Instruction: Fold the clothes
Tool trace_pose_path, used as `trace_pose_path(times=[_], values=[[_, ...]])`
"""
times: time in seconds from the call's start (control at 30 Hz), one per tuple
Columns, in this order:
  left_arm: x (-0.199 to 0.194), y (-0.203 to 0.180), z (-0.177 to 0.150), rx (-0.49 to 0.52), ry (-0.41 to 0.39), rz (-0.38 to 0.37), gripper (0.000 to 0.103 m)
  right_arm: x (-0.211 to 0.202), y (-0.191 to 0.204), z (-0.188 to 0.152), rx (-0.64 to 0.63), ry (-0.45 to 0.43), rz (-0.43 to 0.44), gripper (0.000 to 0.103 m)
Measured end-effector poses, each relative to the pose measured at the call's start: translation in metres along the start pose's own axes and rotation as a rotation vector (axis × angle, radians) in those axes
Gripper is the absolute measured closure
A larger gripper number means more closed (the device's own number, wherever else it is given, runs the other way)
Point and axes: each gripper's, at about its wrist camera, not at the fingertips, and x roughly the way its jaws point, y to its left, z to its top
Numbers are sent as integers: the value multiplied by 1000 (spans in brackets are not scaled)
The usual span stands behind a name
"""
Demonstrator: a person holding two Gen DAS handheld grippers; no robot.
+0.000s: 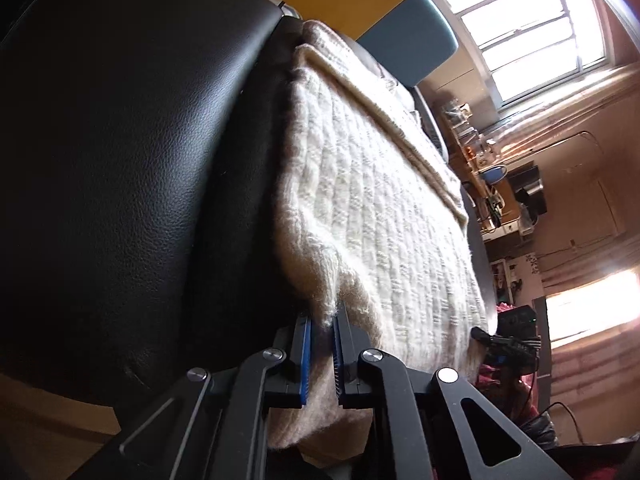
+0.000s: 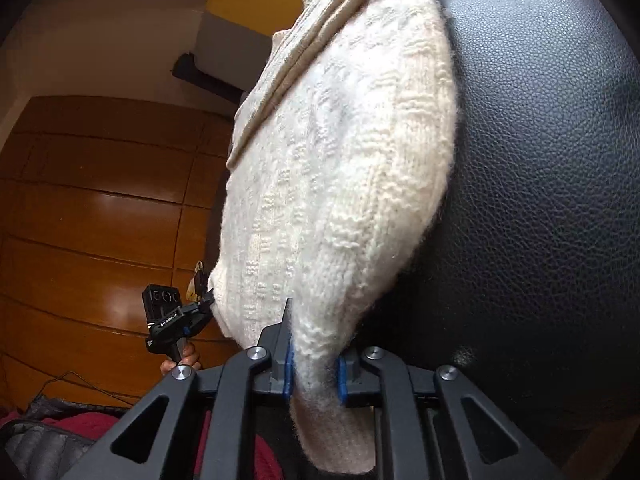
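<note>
**Both grippers pinching the sweater against the black sofa**

Cream chunky-knit wool sweater (image 1: pixel 372 208) lies folded on the black grained-leather sofa cushion (image 1: pixel 120 152); layered fold edges visible at its far end, toward the yellow and blue-grey panel (image 1: pixel 372 4) beyond the cushion; knit is touching the leather along its whole length.

Left gripper (image 1: pixel 320 356): blue-padded fingers (image 1: pixel 305 360) pressed in on a near corner of the sweater; cloth bunched between the pads and spilling out below them, off the cushion edge.

Right gripper (image 2: pixel 314 372): same story; blue pads (image 2: pixel 289 372) squeezed onto the other near corner of the sweater (image 2: pixel 340 168), knit hanging down past the fingers; leather cushion (image 2: pixel 540 168) directly behind the cloth.

Right wrist view also catches the left gripper (image 2: pixel 202 306) at the sweater's far corner from it, a person's hand (image 2: pixel 182 360) on its handle; polished wooden floor (image 2: pixel 100 220) on the side of the sweater away from the cushion; red knit fabric (image 2: pixel 80 420) beneath the right gripper's frame.
</note>
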Motion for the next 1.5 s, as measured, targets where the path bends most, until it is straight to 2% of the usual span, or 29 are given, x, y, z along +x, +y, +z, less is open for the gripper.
trace_pose_path(times=[0.13, 0.17, 0.23, 0.33, 0.37, 0.47, 0.6, 0.73, 0.87, 0.97, 1.03, 1.13, 1.2, 1.23, 1.37, 1.5], values=[[1, 3, -4, -2, 0, 8, 94, 13, 0, -2, 54, 38, 20, 87], [1, 4, -3, -9, 2, 6, 94, 16, 1, -2, 56, 41, 11, 92], [1, 6, 0, -26, 5, 0, 93, 16, 11, -3, 20, 40, -58, 93], [0, -4, 3, 5, 2, 25, 94, 14, 46, -3, -97, 46, -227, 94], [-1, -8, 4, 15, -2, 24, 94, 5, 55, -1, -134, 40, -230, 94], [-10, -23, 19, 22, -30, -84, 95, -8, 84, 13, -203, -6, -158, 94], [-23, -44, 55, 32, -87, -215, 95, -17, 95, 43, -199, -63, -49, 94], [-23, -59, 108, 20, -143, -315, 95, -16, 108, 81, -178, -156, 5, 94], [-11, -68, 174, -8, -193, -368, 96, -21, 111, 133, -139, -244, 35, 94], [6, -61, 225, -61, -225, -360, 96, -19, 97, 182, -65, -299, 37, 94], [28, -53, 253, -107, -228, -330, 96, -15, 79, 214, -2, -334, 18, 94], [62, -40, 295, -176, -231, -283, 96, -7, 47, 253, 97, -363, -32, 94], [90, -31, 313, -203, -203, -236, 97, 1, 25, 269, 149, -355, -74, 94], [105, -25, 317, -224, -194, -196, 97, 6, 16, 275, 170, -346, -92, 94], [145, 1, 322, -284, -147, -133, 97, 15, -4, 281, 191, -337, -83, 94], [154, 3, 307, -248, -130, -108, 97, 17, -8, 276, 155, -310, -82, 95]])
